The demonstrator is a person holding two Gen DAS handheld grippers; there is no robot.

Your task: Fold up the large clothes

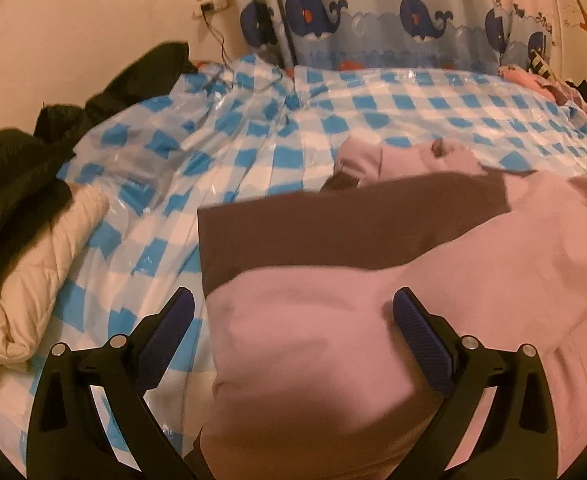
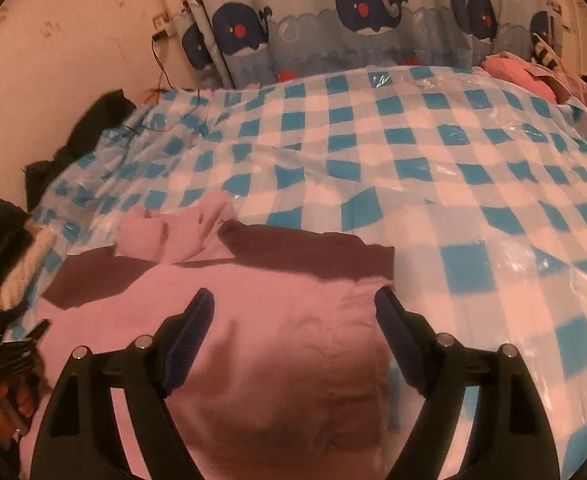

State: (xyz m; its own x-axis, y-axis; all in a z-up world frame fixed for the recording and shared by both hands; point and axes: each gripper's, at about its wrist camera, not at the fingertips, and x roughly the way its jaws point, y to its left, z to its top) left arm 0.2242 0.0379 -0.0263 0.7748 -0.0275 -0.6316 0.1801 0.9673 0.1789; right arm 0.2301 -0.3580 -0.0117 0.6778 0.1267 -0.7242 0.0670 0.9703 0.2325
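Note:
A large pink garment [image 1: 333,340] with a dark brown panel [image 1: 313,232] lies folded on the blue-and-white checked plastic sheet [image 1: 213,168]. My left gripper [image 1: 293,304] hangs open over the garment's left edge, nothing between its fingers. In the right wrist view the same pink garment [image 2: 285,340] shows its brown band [image 2: 305,252] at the far side and a bunched pink part [image 2: 173,232] at the back left. My right gripper [image 2: 293,308] stands open above the garment's right edge, its pads clear of the cloth.
A cream quilted item [image 1: 25,272] and dark clothes [image 1: 9,184] are piled at the left. More pink clothing [image 2: 525,76] lies at the far right. A whale-print curtain [image 2: 353,20] hangs behind the bed, with a wall socket and cable [image 1: 209,0].

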